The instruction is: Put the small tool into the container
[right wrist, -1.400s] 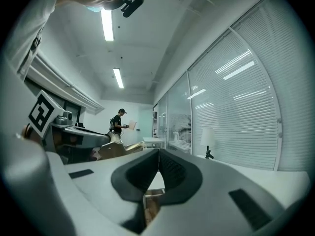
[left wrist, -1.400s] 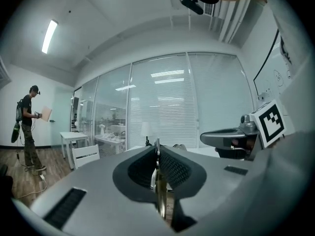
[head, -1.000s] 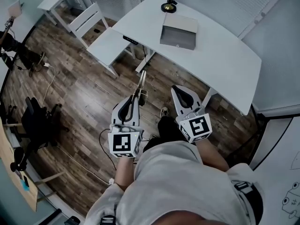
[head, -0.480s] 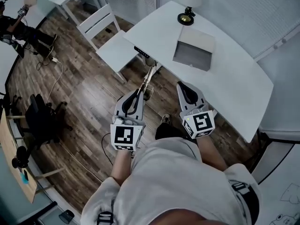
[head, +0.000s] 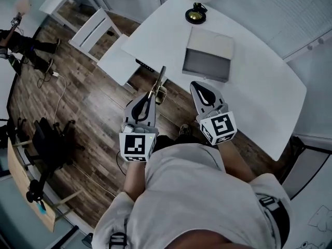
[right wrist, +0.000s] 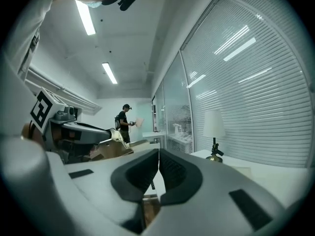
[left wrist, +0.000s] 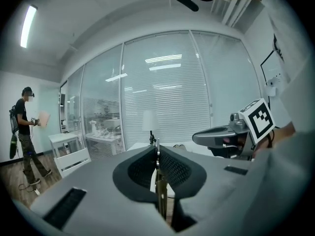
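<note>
My left gripper (head: 150, 97) is shut on the small tool (head: 157, 83), a thin metal piece with a brass-coloured handle. The tool sticks out ahead toward the near edge of the white table (head: 259, 87). In the left gripper view the tool (left wrist: 158, 183) stands upright, pinched between the pads. The container (head: 207, 57), a shallow grey box, lies on the table beyond both grippers. My right gripper (head: 197, 86) hangs shut and empty just short of the table's edge. The right gripper view shows its jaws (right wrist: 158, 154) closed with nothing between them.
A lamp with a brass base (head: 195, 14) stands on the table behind the container. A white chair (head: 93, 30) and a low white side table (head: 116, 61) stand to the left. A person (head: 21, 40) stands far left on the wooden floor, and a black chair (head: 52, 139) with cables sits nearby.
Both grippers have moved forward toward the white table. The tool's tip now reaches the table's near edge. Both grips look the same as before.
</note>
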`<state>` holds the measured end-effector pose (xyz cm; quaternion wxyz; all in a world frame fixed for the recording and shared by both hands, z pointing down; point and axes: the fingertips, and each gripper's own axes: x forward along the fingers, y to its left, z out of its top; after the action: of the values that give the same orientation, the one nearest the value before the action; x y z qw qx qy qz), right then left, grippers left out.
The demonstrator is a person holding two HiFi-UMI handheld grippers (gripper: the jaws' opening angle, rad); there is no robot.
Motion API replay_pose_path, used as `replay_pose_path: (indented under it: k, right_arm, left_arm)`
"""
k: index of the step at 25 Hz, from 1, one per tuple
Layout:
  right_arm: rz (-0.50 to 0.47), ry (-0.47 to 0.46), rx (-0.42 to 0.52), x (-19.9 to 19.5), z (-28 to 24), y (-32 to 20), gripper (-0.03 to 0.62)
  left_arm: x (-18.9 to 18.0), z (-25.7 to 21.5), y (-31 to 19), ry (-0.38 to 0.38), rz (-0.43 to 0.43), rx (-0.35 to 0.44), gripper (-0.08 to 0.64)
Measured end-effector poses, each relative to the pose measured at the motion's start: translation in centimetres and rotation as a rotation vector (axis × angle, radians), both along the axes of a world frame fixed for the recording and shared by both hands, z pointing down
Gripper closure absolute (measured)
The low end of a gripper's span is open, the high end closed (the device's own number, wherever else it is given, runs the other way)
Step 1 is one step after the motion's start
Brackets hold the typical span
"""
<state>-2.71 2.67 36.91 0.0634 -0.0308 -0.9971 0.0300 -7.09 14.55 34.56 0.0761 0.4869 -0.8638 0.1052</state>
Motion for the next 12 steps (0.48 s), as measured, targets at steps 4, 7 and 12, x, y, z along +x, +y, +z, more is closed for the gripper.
replay_pose_path:
  k: [4,7,12]
  right_arm:
    - [0.038,0.017,-0.018,-1.1,0.8,-2.3,0.566]
    - [0.068,0.037,-0.020,-1.8,1.4,-3.7,0.566]
    - [0.156,0.069,-0.025,-2.9,2.4,-6.1,0.566]
  left_arm:
    - [-1.9,0.4,-2.7,0.001,0.047,-0.020,0.523]
    - [-3.0,0.8,-4.8,0.003,0.089,-0.023,0.523]
    - [-5.0,1.9,-9.0,0.004,0.223,-0.046,0.523]
